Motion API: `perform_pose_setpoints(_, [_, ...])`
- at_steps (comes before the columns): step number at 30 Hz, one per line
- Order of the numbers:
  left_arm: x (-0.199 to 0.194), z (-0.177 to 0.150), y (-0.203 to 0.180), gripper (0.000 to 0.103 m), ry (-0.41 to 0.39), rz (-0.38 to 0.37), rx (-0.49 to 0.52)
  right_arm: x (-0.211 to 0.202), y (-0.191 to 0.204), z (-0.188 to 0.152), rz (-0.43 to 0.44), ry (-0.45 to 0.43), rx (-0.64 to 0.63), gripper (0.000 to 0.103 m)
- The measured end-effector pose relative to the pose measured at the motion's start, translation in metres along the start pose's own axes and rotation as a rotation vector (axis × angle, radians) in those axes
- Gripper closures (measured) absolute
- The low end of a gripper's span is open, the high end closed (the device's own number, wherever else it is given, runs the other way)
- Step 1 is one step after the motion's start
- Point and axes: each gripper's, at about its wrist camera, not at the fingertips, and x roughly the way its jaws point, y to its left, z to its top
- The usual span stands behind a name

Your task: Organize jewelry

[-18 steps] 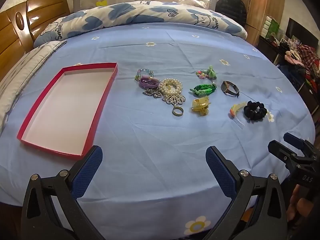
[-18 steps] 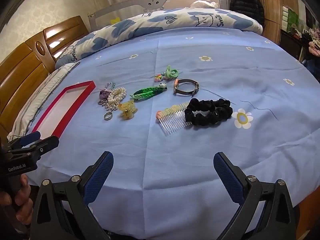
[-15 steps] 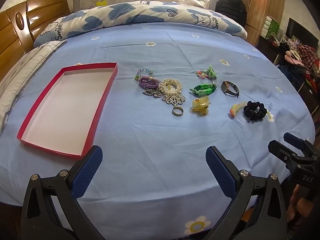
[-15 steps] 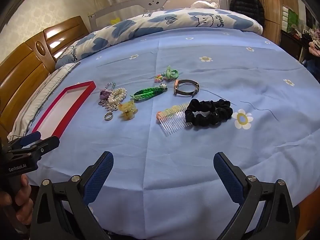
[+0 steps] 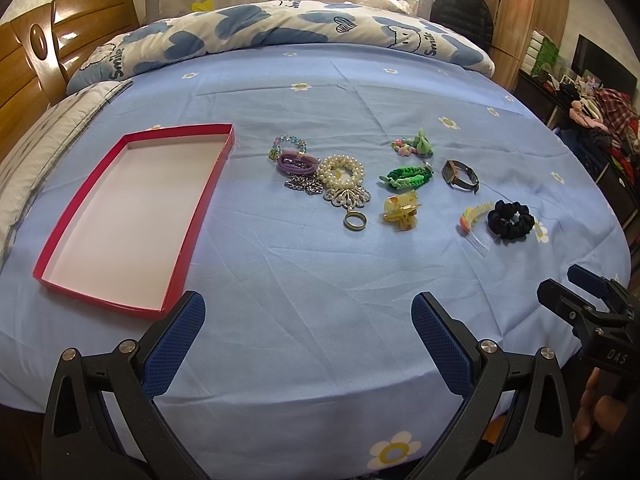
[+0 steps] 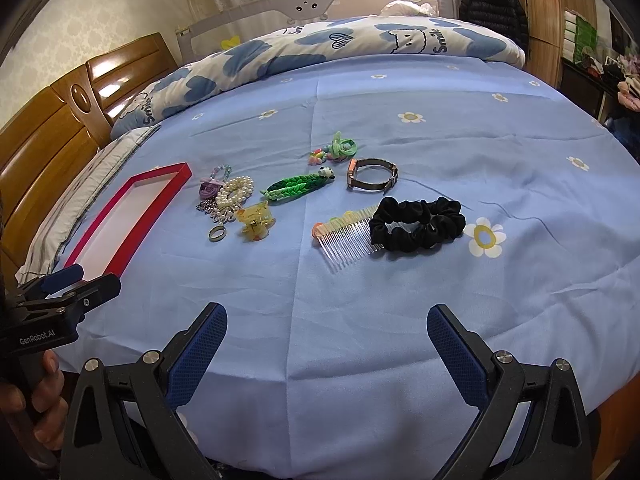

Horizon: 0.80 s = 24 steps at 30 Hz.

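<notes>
Your left gripper point(image 5: 308, 320) stands released, its blue-padded jaws spread wide with only sheet between them; your right gripper point(image 6: 326, 332) is likewise released and grasps nothing; both hover over the near edge of the light blue flowered bedsheet point(image 5: 320, 280). The shallow red-rimmed rectangular tray point(image 5: 192, 220) lies on the sheet at your left, its white floor bare. The jewelry lies loose to the right of the tray, apart from it: a white pearl bracelet point(image 5: 342, 171) touching a purple cord bracelet point(image 5: 296, 162); a dark metal ring point(image 5: 355, 222) just in front; a yellow translucent claw clip point(image 5: 401, 210); a green braided band point(image 5: 406, 176); a dark-strapped wristwatch point(image 5: 460, 174); a clear-toothed comb point(image 6: 348, 236) touching a black fabric scrunchie point(image 6: 416, 224).
</notes>
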Motion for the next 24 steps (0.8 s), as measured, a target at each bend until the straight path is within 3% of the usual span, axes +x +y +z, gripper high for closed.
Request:
perform_pose_setpoints(14, [0.007, 0.0, -0.001, 0.0, 0.016, -0.002, 0.003, 0.001, 0.0, -0.001, -0.002, 0.001, 0.001, 0.002])
perform_pose_setpoints(24, [0.017, 0.006, 0.003, 0.0, 0.037, -0.022, -0.011, 0.008, -0.011, -0.002, -0.065, 0.037, -0.024, 0.002])
